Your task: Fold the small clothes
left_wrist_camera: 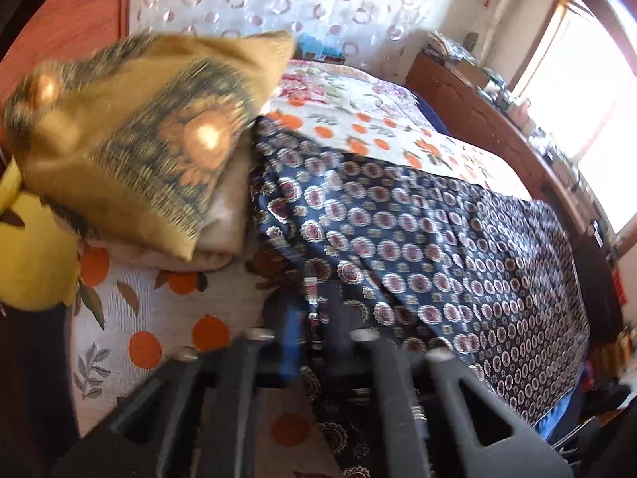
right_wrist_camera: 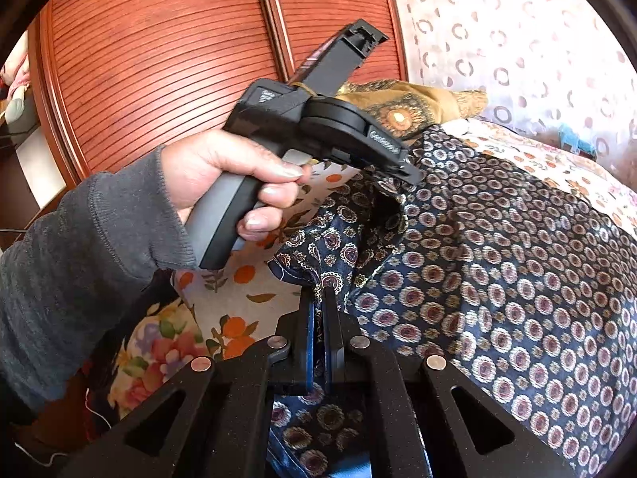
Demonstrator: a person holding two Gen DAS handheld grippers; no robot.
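- A navy patterned garment (left_wrist_camera: 418,247), printed with small round medallions, lies spread over a bed (left_wrist_camera: 382,115); most of its cloth reaches toward the far right of the bed.
- The near left edge of this garment is bunched and lifted off the bedsheet.
- The right gripper (right_wrist_camera: 320,298) is clenched on a fold of the navy garment: the cloth rises between its two blue-padded fingers and also hangs down below them.
- The left gripper (right_wrist_camera: 410,169) is seen from the right wrist camera, held in the person's left hand (right_wrist_camera: 235,179), which comes out of a grey sleeve (right_wrist_camera: 79,263).
- Its tip meets the raised edge of the garment further from the camera than the right gripper's hold.
- From its own camera the left gripper (left_wrist_camera: 318,310) shows its fingers drawn close together with patterned cloth pinched between them, though this part of the picture is blurred.
- The bedsheet (left_wrist_camera: 151,318) is pale with orange fruit and grey leaves; a floral patch lies further along the bed.
- A mustard cushion (left_wrist_camera: 139,139) with a sunflower print sits on a folded pale blanket (left_wrist_camera: 223,223), just left of the garment's far corner.
- Something yellow (left_wrist_camera: 32,255) shows at the far left edge of the left wrist view.
- A reddish slatted wardrobe (right_wrist_camera: 167,51) stands behind the bed, beside a pale curtain (right_wrist_camera: 517,40) with ring shapes.
- A window (left_wrist_camera: 589,111) glares brightly on the right, with a cluttered wooden shelf (left_wrist_camera: 497,119) below it.
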